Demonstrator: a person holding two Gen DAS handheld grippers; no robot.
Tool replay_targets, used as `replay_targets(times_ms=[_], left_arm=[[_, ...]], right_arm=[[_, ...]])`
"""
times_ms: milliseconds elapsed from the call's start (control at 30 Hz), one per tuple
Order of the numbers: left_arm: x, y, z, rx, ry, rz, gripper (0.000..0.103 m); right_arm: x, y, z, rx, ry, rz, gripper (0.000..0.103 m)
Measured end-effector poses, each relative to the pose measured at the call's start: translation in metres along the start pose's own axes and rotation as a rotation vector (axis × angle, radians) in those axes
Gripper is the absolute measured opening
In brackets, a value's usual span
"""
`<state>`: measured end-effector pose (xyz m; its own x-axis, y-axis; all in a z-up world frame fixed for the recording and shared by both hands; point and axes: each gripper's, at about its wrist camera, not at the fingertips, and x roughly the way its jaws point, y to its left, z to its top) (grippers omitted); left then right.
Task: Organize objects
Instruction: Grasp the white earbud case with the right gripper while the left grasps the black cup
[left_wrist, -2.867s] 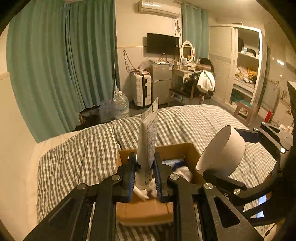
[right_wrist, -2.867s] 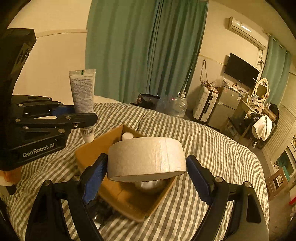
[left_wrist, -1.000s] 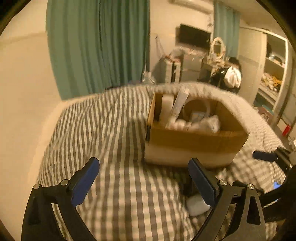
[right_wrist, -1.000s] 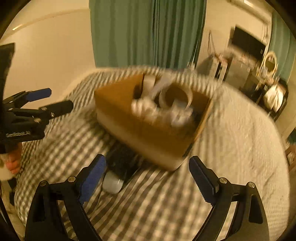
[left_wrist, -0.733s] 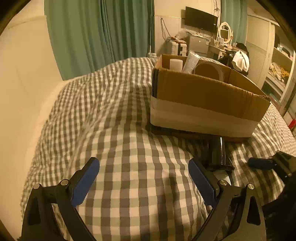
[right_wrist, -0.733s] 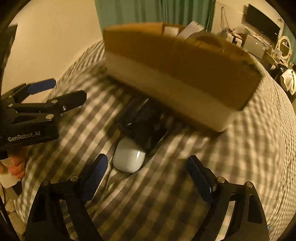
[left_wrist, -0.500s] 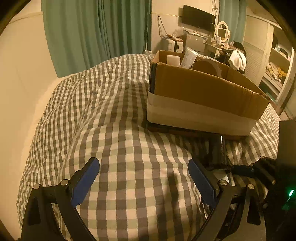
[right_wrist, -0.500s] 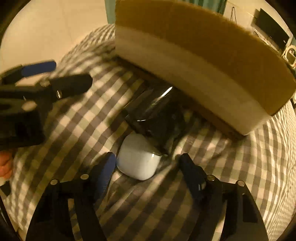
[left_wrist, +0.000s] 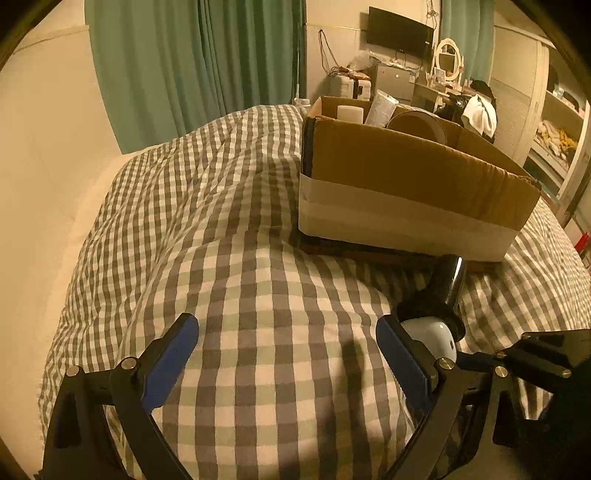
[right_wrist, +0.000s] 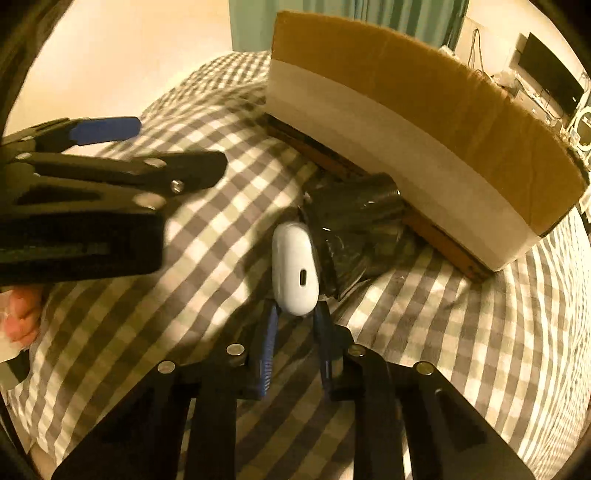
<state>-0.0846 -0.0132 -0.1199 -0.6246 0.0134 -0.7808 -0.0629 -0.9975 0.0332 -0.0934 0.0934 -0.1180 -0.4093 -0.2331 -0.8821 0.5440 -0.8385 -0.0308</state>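
Gripping small white rounded plastic case (right_wrist: 294, 272) in right tool (right_wrist: 294, 320), jaws just closed on its near end | case on checked bed (right_wrist: 443, 369), long axis along tool | brown cardboard box (right_wrist: 424, 122) ahead | left tool (left_wrist: 287, 360) spread wide, empty

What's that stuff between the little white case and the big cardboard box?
A black roll of plastic bags lies between the white case and the cardboard box, in the right wrist view.

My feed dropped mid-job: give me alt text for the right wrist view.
The right gripper, its fingers just closed in, pinches a white earbud case on the checked bedspread, beside a black wrapped bundle and a cardboard box. The left gripper hovers left, open.
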Motion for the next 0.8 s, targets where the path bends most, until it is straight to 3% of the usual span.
replay_targets(times_ms=[100, 167, 433, 667, 800], left_arm=[[-0.002, -0.004, 0.0, 0.008, 0.001, 0.003, 0.099], [-0.003, -0.008, 0.001, 0.012, 0.002, -0.003, 0.099], [0.0, -0.033, 0.006, 0.049, 0.02, -0.049, 0.099], [0.019, -0.06, 0.016, 0.069, 0.06, -0.161, 0.099], [0.042, -0.075, 0.023, 0.077, 0.103, -0.223, 0.099]], right_arm=[[-0.017, -0.006, -0.005, 0.014, -0.036, 0.011, 0.016], [-0.029, -0.012, -0.007, 0.022, -0.061, 0.01, 0.0], [-0.055, -0.044, -0.014, 0.095, -0.12, -0.004, 0.0], [-0.048, -0.07, -0.018, 0.184, -0.118, 0.021, 0.001], [-0.045, -0.076, -0.022, 0.21, -0.118, 0.038, 0.015]])
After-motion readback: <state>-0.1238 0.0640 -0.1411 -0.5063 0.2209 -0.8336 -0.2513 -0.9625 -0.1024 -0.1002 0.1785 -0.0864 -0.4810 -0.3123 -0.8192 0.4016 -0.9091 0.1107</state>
